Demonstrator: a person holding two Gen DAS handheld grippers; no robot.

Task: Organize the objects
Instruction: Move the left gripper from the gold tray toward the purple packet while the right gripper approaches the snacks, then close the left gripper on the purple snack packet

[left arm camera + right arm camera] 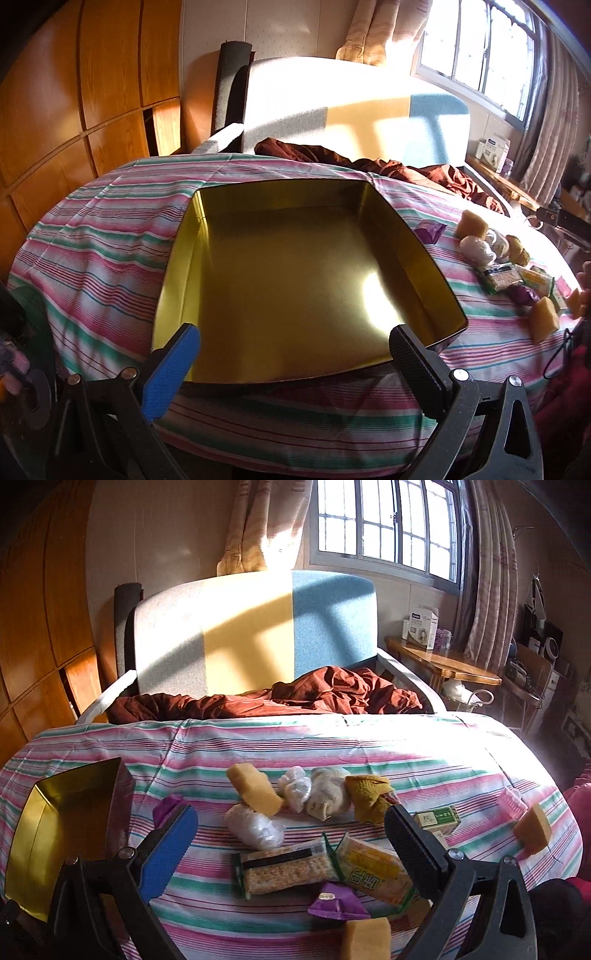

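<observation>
A gold tin box (295, 273) lies on the striped cloth, nothing inside it, straight ahead of my left gripper (295, 339), which hangs open over its near rim. In the right wrist view the tin box (55, 830) sits at the far left. My right gripper (291, 823) is open above a heap of small items: two cracker packets (284, 867), a yellow sponge (255, 788), clear plastic bundles (255, 827), rolled socks (328, 794), a purple wrapper (336, 904) and a small green carton (437, 818). Nothing is held.
The striped cloth (369, 746) covers a rounded table. Behind it stands a chair (258, 627) with a rumpled brown blanket (295, 698). More sponges (533, 829) lie near the right edge. A wooden side table (443, 661) stands by the window, wardrobe doors (74, 92) at left.
</observation>
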